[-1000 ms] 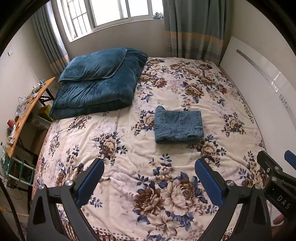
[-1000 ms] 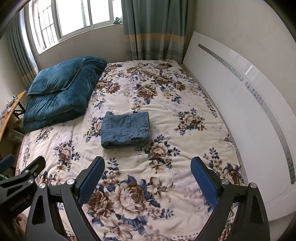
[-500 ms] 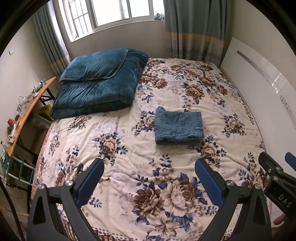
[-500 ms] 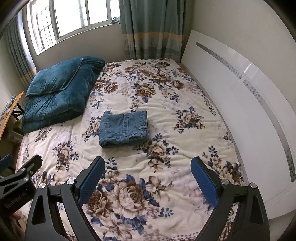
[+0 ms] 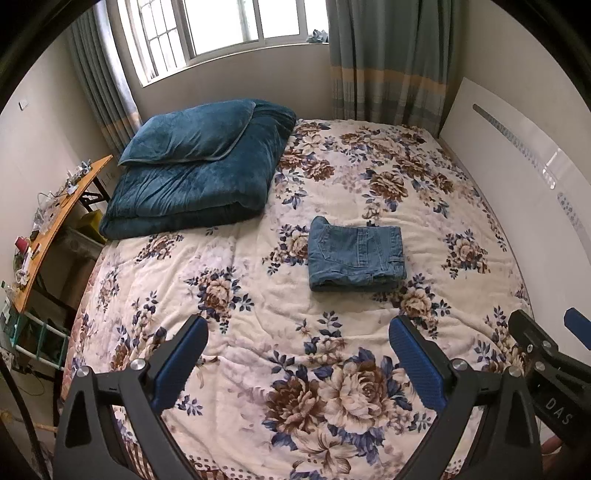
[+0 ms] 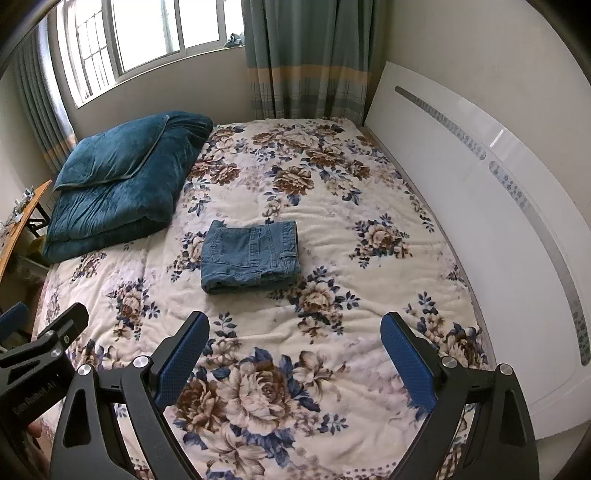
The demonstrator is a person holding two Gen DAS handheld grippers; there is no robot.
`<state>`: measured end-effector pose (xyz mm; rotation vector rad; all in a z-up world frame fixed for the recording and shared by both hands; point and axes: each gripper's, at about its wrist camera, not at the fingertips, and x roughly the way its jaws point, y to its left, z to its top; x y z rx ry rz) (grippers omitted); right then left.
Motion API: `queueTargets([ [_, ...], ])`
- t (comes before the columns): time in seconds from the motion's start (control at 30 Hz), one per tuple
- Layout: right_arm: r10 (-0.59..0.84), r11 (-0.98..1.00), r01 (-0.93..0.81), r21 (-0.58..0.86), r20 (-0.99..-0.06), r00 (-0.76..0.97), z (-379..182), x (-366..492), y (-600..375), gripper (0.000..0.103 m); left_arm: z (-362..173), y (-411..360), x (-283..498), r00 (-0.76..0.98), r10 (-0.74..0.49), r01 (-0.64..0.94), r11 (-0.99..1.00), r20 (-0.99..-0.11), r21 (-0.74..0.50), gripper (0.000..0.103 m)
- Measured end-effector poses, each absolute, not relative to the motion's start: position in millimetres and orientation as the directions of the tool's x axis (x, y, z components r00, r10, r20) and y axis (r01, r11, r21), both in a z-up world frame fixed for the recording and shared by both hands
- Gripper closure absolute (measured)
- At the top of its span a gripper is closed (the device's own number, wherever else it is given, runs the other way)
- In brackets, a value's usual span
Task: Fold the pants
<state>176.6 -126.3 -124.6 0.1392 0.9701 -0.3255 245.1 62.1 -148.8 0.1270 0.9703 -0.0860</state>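
There, on the bed, one pair of pants lay folded into a compact blue denim rectangle, flat on the flowered cover near the bed's middle. In the right wrist view the same pants showed a back pocket and seams on top, with the stacked fold edges facing the foot of the bed.

Two grippers were in view, both above the foot end of the bed and well apart from the pants. The left gripper had its two blue-padded fingers spread wide with nothing between them. The right gripper stood the same way, jaws wide and empty. Each camera also caught part of the other gripper at its edge.

One folded teal blanket sat on the bed's far left corner, with one matching pillow on top of it, clear of the pants. One white headboard ran along the bed's right side. One wooden desk with small clutter stood off the bed's left side. Beyond the bed, one window was flanked by two curtains.
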Motion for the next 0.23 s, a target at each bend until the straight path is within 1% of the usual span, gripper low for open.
queueTargets([
  [0.23,-0.206,0.944,0.328,-0.028,-0.827,0.523,-124.9,177.5,-128.4,0.007,-144.7,57.1,249.1,0.566,-0.014,0.125,0.990,-0.824,0.068,0.003],
])
